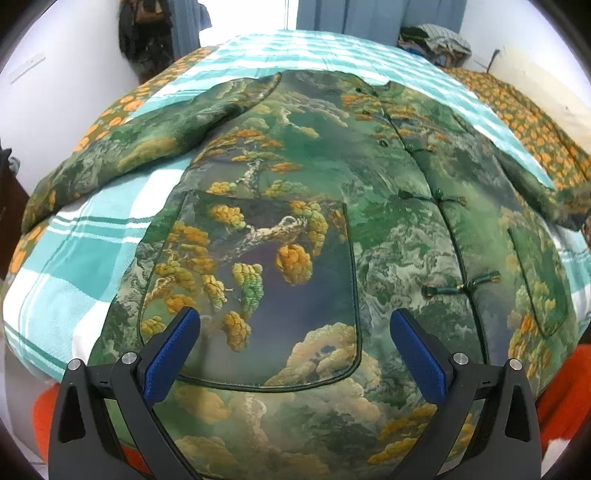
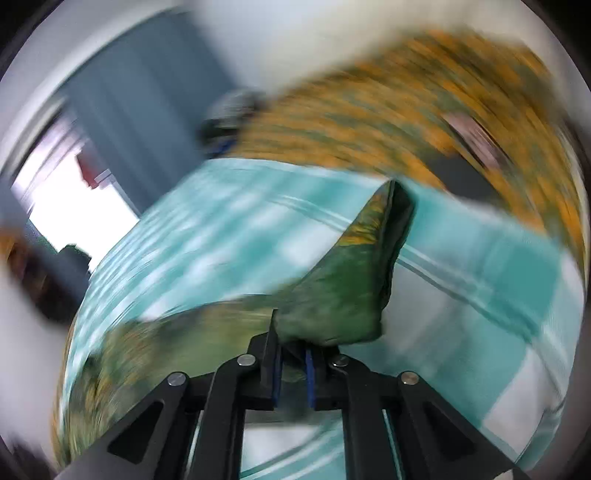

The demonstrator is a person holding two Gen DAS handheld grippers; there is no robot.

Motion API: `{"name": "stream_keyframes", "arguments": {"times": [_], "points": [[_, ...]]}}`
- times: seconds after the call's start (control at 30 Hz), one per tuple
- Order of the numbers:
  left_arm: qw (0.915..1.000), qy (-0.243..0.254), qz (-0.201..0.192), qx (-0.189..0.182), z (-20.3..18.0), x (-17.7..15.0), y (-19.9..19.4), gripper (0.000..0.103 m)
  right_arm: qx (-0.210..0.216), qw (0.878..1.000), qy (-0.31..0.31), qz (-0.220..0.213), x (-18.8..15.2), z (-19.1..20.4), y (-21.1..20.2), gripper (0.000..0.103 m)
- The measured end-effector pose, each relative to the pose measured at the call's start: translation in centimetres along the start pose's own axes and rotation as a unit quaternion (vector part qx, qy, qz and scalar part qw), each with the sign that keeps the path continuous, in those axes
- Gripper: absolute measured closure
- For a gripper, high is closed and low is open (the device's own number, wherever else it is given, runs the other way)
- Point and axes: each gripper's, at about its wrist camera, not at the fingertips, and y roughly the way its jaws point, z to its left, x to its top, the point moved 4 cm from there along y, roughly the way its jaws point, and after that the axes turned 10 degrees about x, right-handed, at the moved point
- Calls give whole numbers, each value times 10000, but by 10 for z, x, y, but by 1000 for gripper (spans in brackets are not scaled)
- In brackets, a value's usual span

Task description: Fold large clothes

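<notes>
A large green jacket (image 1: pixel 295 206) printed with pine trees and clouds lies flat on the bed, front up, with knot buttons down its middle and both sleeves spread out. My left gripper (image 1: pixel 295 332) is open and empty, hovering above the jacket's lower left pocket. In the right wrist view, which is blurred by motion, my right gripper (image 2: pixel 293 365) is shut on the end of a jacket sleeve (image 2: pixel 347 291) and holds it lifted above the bed.
The bed carries a teal and white checked sheet (image 1: pixel 92 266) over an orange-flowered cover (image 1: pixel 532 122). Blue curtains (image 1: pixel 369 14) and a bright window are behind it. A pile of clothes (image 1: pixel 436 40) sits at the far right corner. Orange fabric (image 1: pixel 565 391) shows below the bed edge.
</notes>
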Motion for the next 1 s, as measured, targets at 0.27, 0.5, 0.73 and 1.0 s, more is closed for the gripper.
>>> {"name": "stream_keyframes", "arguments": {"times": [0.27, 0.5, 0.73, 1.0], "points": [[9995, -188, -215, -106, 8, 4, -16, 1, 1854, 9604, -1896, 859, -66, 227, 10, 94], [9992, -362, -160, -109, 22, 1, -14, 1, 2017, 9338, -2188, 1987, -200, 285, 66, 94], [9930, -446, -132, -1087, 4, 27, -15, 1, 2146, 9251, -1800, 2563, -266, 267, 65, 46], [9796, 263, 478, -1936, -94, 81, 43, 20, 2609, 9116, -1790, 2623, -265, 257, 12, 35]]}}
